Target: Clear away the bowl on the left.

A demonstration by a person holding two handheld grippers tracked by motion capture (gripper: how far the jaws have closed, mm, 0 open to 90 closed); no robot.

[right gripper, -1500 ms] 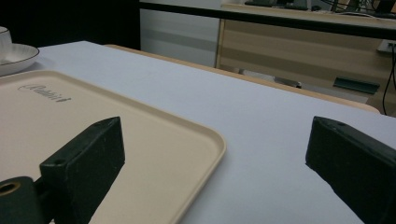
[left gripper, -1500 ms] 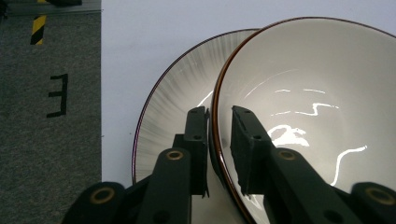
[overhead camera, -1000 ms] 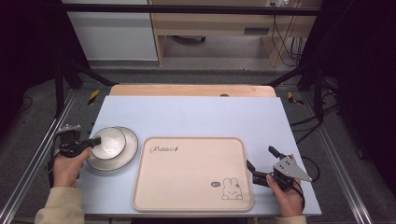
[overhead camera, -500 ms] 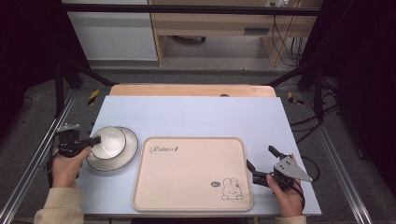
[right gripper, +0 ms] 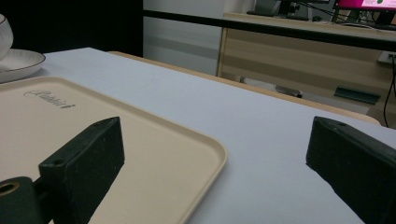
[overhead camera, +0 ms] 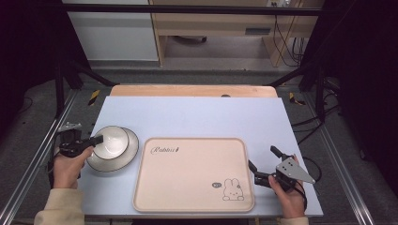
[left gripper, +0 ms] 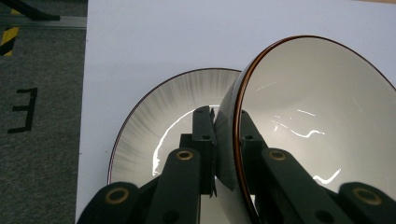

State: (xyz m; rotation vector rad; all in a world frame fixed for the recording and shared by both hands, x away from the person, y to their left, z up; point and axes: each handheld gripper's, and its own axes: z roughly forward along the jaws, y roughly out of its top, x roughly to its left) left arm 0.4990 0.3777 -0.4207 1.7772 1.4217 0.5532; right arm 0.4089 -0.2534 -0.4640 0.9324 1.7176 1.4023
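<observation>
My left gripper (left gripper: 227,140) has the bowl (left gripper: 322,121) pinched by its rim, one jaw inside and one outside, tipped up over the plate (left gripper: 154,121) it sits on. Both are just left of the beige tray (overhead camera: 192,176), on the blue table (overhead camera: 197,115). My right gripper (overhead camera: 263,164) is spread wide with nothing in it at the tray's right edge.

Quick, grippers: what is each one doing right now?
Left gripper: shut on the rim of the white brown-edged ceramic bowl, above the white plate.
Right gripper: open, holding nothing.
</observation>
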